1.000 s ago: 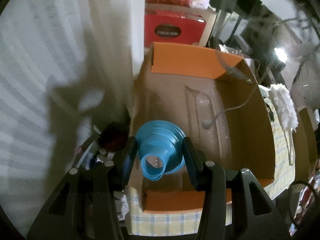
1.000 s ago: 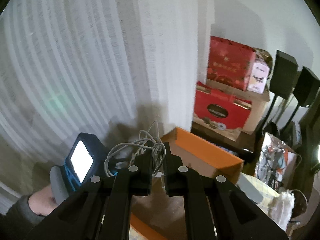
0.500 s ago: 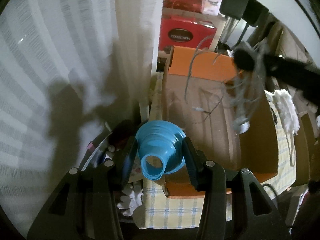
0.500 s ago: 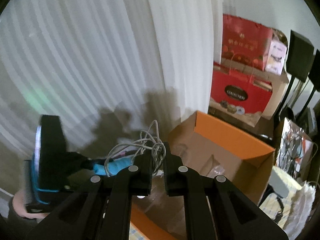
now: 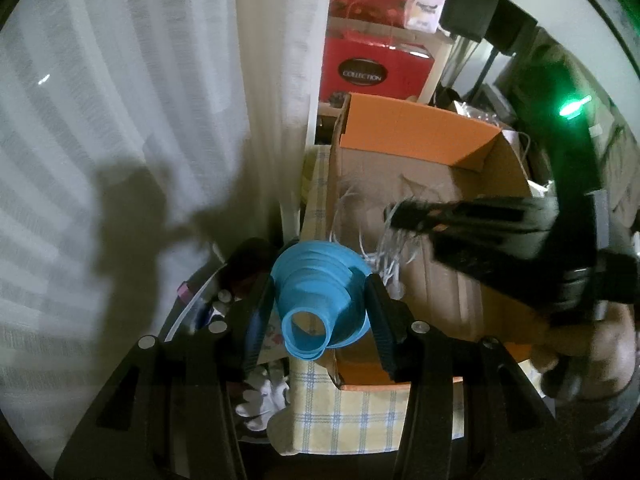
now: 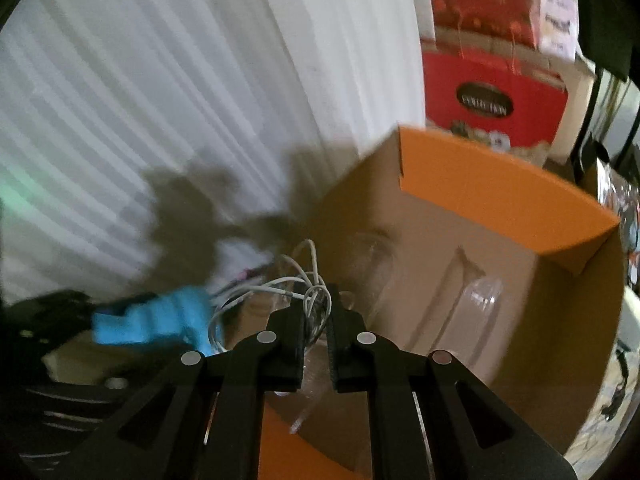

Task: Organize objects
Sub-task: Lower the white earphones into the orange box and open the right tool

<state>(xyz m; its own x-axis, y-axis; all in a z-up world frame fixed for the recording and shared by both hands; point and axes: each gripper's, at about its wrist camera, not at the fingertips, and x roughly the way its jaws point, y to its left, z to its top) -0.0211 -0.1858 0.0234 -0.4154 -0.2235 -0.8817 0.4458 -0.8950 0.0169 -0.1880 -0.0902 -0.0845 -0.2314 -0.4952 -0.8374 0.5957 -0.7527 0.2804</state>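
Note:
My left gripper (image 5: 320, 312) is shut on a blue collapsible funnel (image 5: 318, 308), held above the near left corner of an open cardboard box with orange flaps (image 5: 420, 136). My right gripper (image 6: 316, 320) is shut on a tangle of white cable (image 6: 296, 284) and sits low over the box (image 6: 500, 196). In the left wrist view the right gripper (image 5: 404, 216) reaches in from the right with the cable (image 5: 384, 248) hanging inside the box. The funnel shows blurred at the left of the right wrist view (image 6: 156, 318).
A white curtain (image 5: 140, 100) hangs at the left. Red gift boxes (image 5: 372, 68) and black speakers (image 5: 472, 20) stand behind the box. The box rests on a checked cloth (image 5: 348, 412). Clear plastic packaging (image 6: 472, 300) lies on the box floor. White items (image 5: 264, 396) lie below left.
My right gripper has dropped lower into the box with the cable. My left gripper has pulled back and left, still holding the funnel.

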